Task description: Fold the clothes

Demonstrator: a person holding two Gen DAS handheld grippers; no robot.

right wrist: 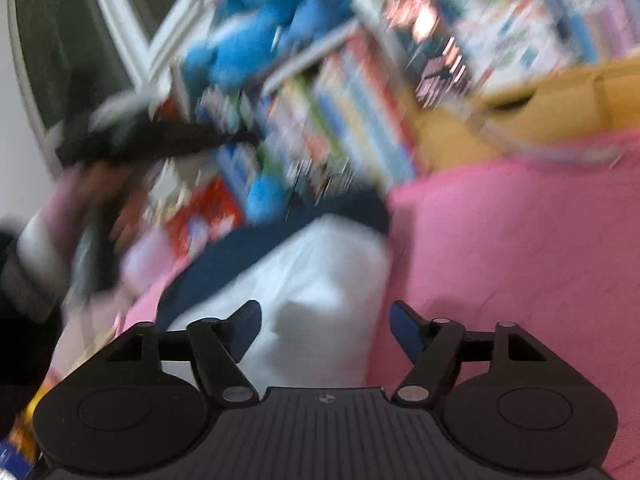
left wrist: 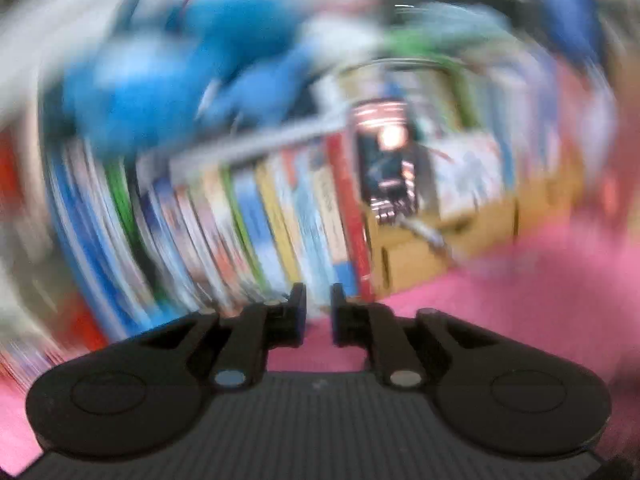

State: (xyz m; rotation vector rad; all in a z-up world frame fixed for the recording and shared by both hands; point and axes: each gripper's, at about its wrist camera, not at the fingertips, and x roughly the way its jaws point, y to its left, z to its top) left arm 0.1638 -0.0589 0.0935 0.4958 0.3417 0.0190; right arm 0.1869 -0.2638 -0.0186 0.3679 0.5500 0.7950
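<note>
Right gripper [right wrist: 326, 330] has its 2 fingers spread wide with nothing between them, hovering just above a folded white-and-navy garment [right wrist: 304, 280] lying on the pink sheet [right wrist: 520, 248]. Left gripper [left wrist: 319, 314] has fingers nearly pressed together with a narrow gap, pinching nothing, over the same pink sheet; garment not seen in that view. Both views heavily blurred: row of books [left wrist: 288, 224], blue plush toy [left wrist: 160, 92], cardboard box [left wrist: 460, 236] behind.

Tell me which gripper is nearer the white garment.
Right. The right gripper hangs open just above the white garment on the pink surface; the left gripper, nearly closed, faces the bookshelf, garment outside its view.
</note>
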